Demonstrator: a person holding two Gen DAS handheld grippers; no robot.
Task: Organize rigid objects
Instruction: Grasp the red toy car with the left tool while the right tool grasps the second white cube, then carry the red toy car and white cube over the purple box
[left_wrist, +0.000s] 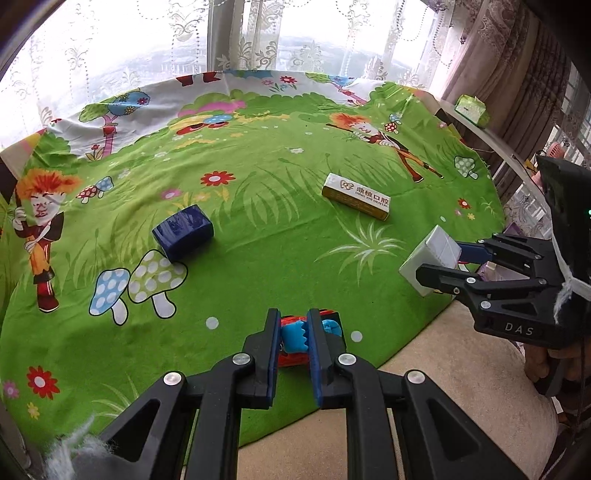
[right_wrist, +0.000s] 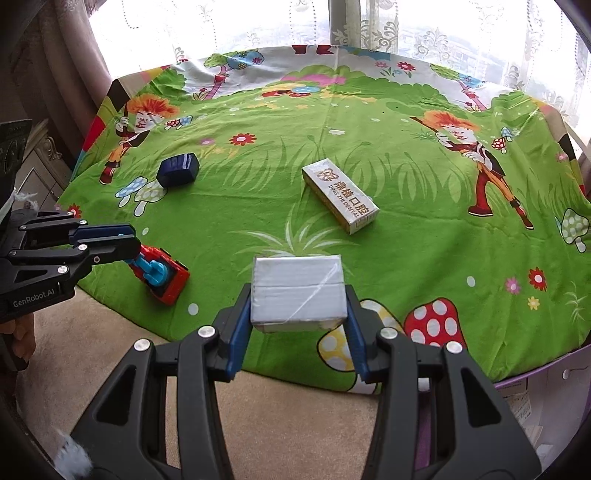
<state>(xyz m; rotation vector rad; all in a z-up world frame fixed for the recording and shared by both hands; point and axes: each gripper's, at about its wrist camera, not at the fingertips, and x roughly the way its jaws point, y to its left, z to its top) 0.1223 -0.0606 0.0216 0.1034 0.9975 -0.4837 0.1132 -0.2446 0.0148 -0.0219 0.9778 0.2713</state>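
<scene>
A red and blue toy vehicle (left_wrist: 295, 341) sits clamped between the blue pads of my left gripper (left_wrist: 293, 332), held just above the near edge of the green cartoon cloth (left_wrist: 280, 240). The right wrist view shows the same toy (right_wrist: 162, 275) tilted in the left gripper (right_wrist: 127, 245). My right gripper (right_wrist: 297, 295) is shut on a white-grey box (right_wrist: 297, 290), also visible in the left wrist view as the white box (left_wrist: 430, 258) in the right gripper (left_wrist: 439, 262). A dark blue block (left_wrist: 183, 232) and a yellow-white dental carton (left_wrist: 356, 195) lie on the cloth.
The cloth's front edge drops to a beige surface (left_wrist: 424, 354). A lace curtain and window stand behind the far edge. A green tissue box (left_wrist: 471, 109) rests on a shelf at the right. A person's hand (right_wrist: 18, 339) holds the left gripper's grip.
</scene>
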